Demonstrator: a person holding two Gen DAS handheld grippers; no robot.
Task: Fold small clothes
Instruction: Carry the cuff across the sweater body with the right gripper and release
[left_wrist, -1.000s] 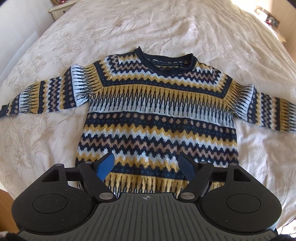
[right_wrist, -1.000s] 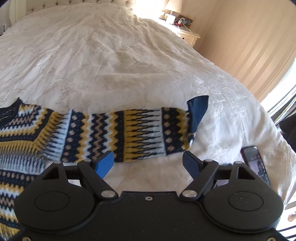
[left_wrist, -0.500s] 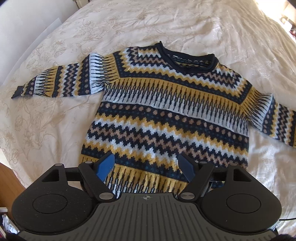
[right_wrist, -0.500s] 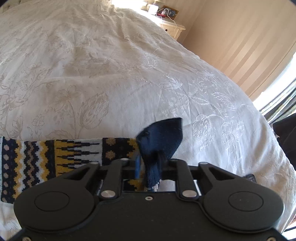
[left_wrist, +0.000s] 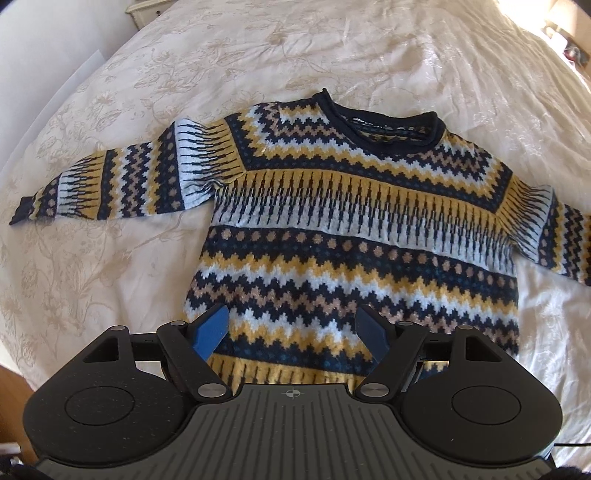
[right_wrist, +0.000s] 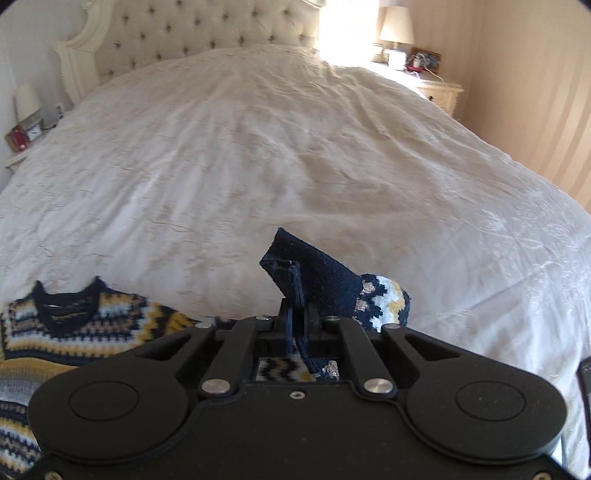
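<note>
A small patterned sweater (left_wrist: 351, 229) in navy, yellow, white and tan lies flat, front up, on the bed, its left sleeve (left_wrist: 107, 181) stretched out to the side. My left gripper (left_wrist: 293, 328) is open and empty above the sweater's hem. My right gripper (right_wrist: 295, 314) is shut on the navy cuff (right_wrist: 310, 269) of the right sleeve and holds it lifted off the bed. The sweater's collar and body (right_wrist: 70, 321) show at the lower left of the right wrist view.
The cream embroidered bedspread (left_wrist: 332, 48) covers the whole bed (right_wrist: 280, 147). A tufted headboard (right_wrist: 207, 33) stands at the far end. Nightstands with lamps (right_wrist: 397, 26) flank it. A striped wall (right_wrist: 535, 92) runs along the right. A dark phone edge (right_wrist: 583, 384) lies at the right.
My right gripper closed on the right sleeve's cuff and lifted it, swinging toward the sweater body. My left gripper drifted right over the hem and stayed open.
</note>
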